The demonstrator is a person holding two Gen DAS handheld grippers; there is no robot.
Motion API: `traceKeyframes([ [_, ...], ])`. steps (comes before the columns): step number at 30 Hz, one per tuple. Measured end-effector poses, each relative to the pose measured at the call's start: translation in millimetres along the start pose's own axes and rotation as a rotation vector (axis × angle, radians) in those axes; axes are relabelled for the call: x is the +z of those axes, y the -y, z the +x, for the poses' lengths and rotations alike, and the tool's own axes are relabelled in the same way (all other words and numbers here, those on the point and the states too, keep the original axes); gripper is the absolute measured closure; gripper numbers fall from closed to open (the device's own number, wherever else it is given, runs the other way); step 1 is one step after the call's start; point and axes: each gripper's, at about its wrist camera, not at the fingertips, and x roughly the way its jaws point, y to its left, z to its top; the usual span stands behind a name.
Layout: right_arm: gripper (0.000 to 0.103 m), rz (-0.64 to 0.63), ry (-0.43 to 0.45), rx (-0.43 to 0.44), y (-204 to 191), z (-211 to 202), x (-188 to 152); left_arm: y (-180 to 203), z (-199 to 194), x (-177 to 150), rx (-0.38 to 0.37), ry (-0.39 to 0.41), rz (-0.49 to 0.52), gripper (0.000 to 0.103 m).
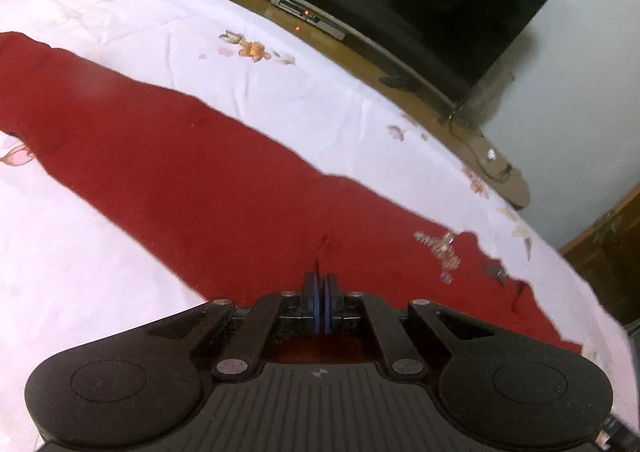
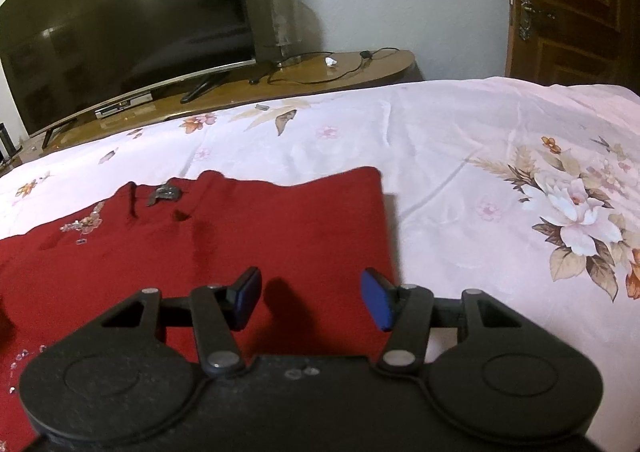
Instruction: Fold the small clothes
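A pair of small red trousers [image 1: 192, 155] lies flat and long on a white floral bedsheet [image 1: 160, 27], with sequin trim and a metal clasp near the waist [image 1: 440, 248]. My left gripper [image 1: 321, 284] is shut, its blue pads pressed together on a pinch of the red cloth near the waist. In the right wrist view the waist end of the trousers [image 2: 280, 223] lies under my right gripper [image 2: 310, 298], which is open and empty just above the cloth near its right edge.
A large dark TV [image 2: 120, 23] stands on a wooden cabinet [image 2: 320, 67] beyond the bed's far edge, with cables and a set-top box. A wooden door [image 2: 572, 3] is at the right. Bare sheet [image 2: 500, 171] lies right of the trousers.
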Motion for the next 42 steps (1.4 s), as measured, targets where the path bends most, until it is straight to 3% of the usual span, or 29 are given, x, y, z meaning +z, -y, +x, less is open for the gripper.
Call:
traceKeyframes([
  [2,0.044,0.003,0.002,-0.008,4.2,2.7,2.4,3.2,4.9,-4.3,0.021,-0.028,0.038,0.101],
  [5,0.043,0.021,0.005,-0.026,14.8,8.5,9.7,16.6,-7.5,-2.9,0.079,0.041,0.086,0.101],
  [8,0.043,0.034,0.003,-0.055,27.3,16.5,16.6,30.1,-20.3,5.1,0.064,0.102,0.118,0.101],
  [11,0.043,0.04,-0.015,-0.054,36.7,27.7,22.9,43.9,-17.8,9.3,0.034,0.088,0.141,0.101],
  [15,0.044,0.096,-0.035,0.012,45.4,36.0,32.5,62.0,-8.2,2.5,0.022,0.072,0.189,0.101],
  [18,0.077,0.088,-0.089,0.067,43.5,50.4,35.8,62.3,22.4,-4.4,0.072,-0.005,0.21,0.101],
  [19,0.078,0.072,-0.089,0.053,41.4,52.6,36.0,59.7,30.8,-6.8,0.098,-0.031,0.218,0.101],
  [21,0.08,0.02,-0.075,-0.015,39.0,57.5,33.0,54.7,31.7,-8.7,0.078,-0.015,0.209,0.101],
  [24,0.075,-0.003,-0.072,-0.046,41.5,59.8,33.8,58.6,23.2,-4.0,0.085,-0.028,0.182,0.101],
  [27,0.074,-0.051,-0.025,-0.038,28.6,42.8,40.5,68.0,14.5,-7.8,0.087,0.011,0.231,0.101],
  [29,0.071,-0.062,0.012,-0.012,21.8,34.5,41.3,64.5,26.5,-10.0,0.106,-0.029,0.223,0.101],
  [32,0.071,-0.121,-0.065,-0.043,14.1,57.4,33.7,58.4,32.8,-5.7,0.091,-0.024,0.217,0.101],
  [36,0.072,-0.09,-0.076,-0.029,18.0,57.3,41.2,62.5,23.4,-3.4,0.093,-0.023,0.219,0.101],
  [40,0.071,-0.103,-0.027,0.013,12.9,32.0,37.5,59.4,28.0,-10.6,0.095,-0.026,0.244,0.101],
  [42,0.071,-0.154,-0.087,0.0,7.2,40.5,25.7,61.0,27.8,-9.0,0.101,-0.031,0.243,0.101],
])
